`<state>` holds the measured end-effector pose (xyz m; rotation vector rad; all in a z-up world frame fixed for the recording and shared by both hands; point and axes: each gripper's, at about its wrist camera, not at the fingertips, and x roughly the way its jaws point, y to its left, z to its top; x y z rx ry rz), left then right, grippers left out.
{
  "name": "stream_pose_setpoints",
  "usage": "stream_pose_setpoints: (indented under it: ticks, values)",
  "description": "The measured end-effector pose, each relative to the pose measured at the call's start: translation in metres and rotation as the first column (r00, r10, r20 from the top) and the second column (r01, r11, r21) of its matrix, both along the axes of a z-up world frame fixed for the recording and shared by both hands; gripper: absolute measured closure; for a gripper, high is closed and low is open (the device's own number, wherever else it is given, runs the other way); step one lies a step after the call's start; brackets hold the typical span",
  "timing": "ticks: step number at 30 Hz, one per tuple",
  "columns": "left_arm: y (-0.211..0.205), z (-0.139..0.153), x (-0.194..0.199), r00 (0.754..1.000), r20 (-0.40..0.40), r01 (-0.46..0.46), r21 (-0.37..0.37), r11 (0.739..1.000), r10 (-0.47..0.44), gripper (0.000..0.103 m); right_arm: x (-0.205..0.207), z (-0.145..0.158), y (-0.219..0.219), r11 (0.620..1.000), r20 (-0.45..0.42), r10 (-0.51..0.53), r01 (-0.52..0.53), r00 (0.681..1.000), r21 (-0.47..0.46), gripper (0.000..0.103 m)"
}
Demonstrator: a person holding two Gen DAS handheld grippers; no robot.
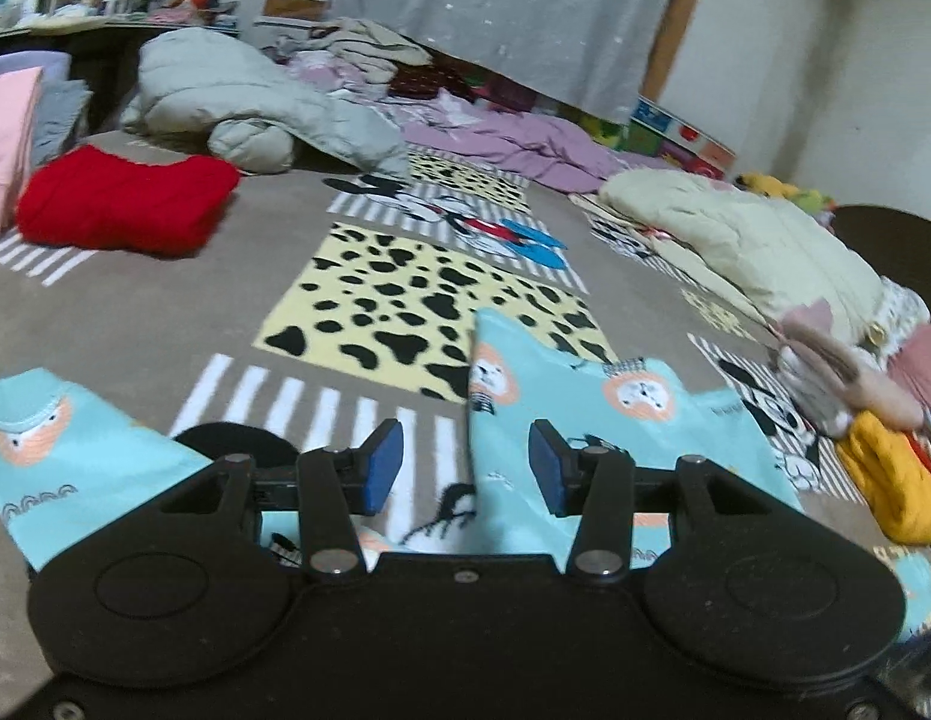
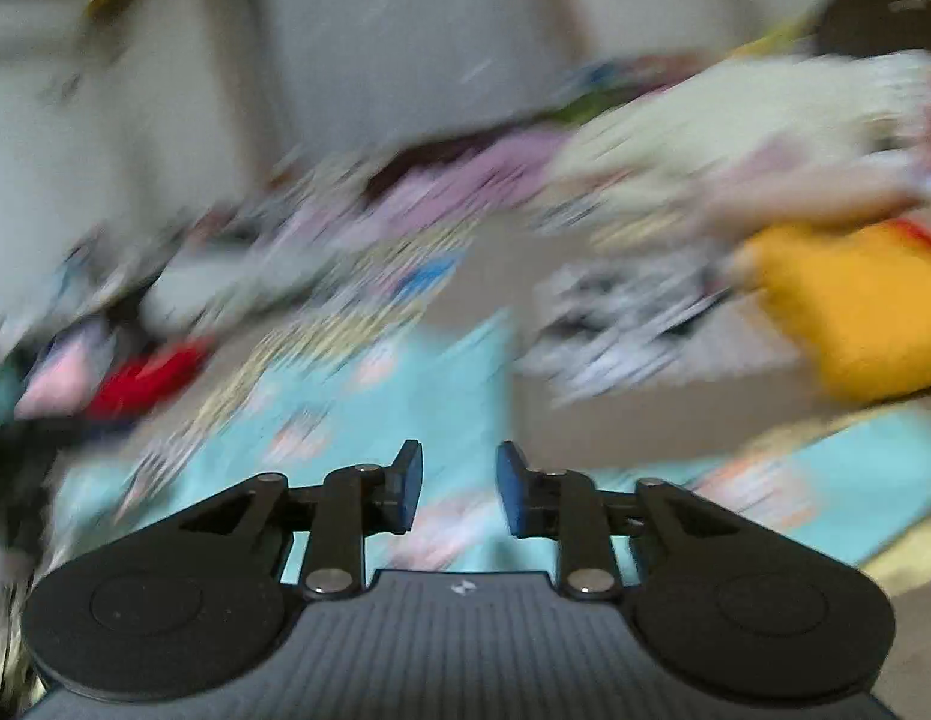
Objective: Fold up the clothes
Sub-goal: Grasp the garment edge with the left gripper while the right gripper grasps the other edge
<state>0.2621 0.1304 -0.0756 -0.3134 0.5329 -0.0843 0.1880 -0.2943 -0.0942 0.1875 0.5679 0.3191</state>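
Covering the whole floor, a patterned rug (image 1: pixel 165 312) with a yellow cow-spot panel, grey stripes and cartoon figures carries everything else. At 12 o'clock in the left wrist view hangs a grey curtain (image 1: pixel 513 6); below it, at 11 o'clock, lies a pale grey puffer jacket (image 1: pixel 237 102), with a cream padded jacket (image 1: pixel 747 240) at 2 o'clock. A folded red sweater (image 1: pixel 123 204) sits at 10 o'clock and a mustard-yellow garment (image 1: pixel 897 480) at 4 o'clock. The task garment, a light-blue printed piece with lion motifs (image 1: pixel 615 414), lies spread on the rug at centre, directly under and ahead of both tools; one part runs up toward 12 o'clock, another portion shows at 8 o'clock. The left gripper (image 1: pixel 465 468) hovers over this cloth with blue pads parted, nothing between them. The right wrist view is heavily motion-blurred; the right gripper (image 2: pixel 458 489) likewise shows its fingers spread and empty above the same blue cloth (image 2: pixel 405 396), the yellow garment (image 2: pixel 855 312) at 3 o'clock.
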Motion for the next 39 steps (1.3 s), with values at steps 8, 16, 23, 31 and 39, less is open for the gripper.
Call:
stream_pose_setpoints:
  ticks: [8,16,23,31,39]
  values:
    - [-0.025,0.011,-0.012,0.988,0.016,0.153,0.008,0.988,-0.154,0.057,-0.018,-0.02,0.017,0.984,-0.113,0.01,-0.03,0.994,-0.176,0.073]
    - [-0.138,-0.014,-0.052,0.838,-0.056,0.545,0.143,0.826,-0.543,0.057,0.026,-0.004,0.02,0.996,-0.113,0.069,-0.074,0.991,-0.041,0.073]
    - [-0.17,-0.041,-0.058,0.716,-0.201,0.698,0.216,0.683,-0.668,0.052,0.145,0.007,0.047,0.994,-0.16,0.112,-0.113,0.981,0.007,0.073]
    - [-0.082,-0.017,-0.022,0.872,-0.044,0.488,0.054,0.871,-0.487,0.052,0.229,-0.034,0.016,1.0,-0.253,-0.027,0.024,0.967,-0.015,0.103]
    - [-0.002,-0.012,0.064,0.98,-0.075,0.172,-0.164,0.971,-0.186,0.052,0.232,-0.033,-0.014,0.986,-0.206,-0.064,0.094,0.976,0.139,0.085]
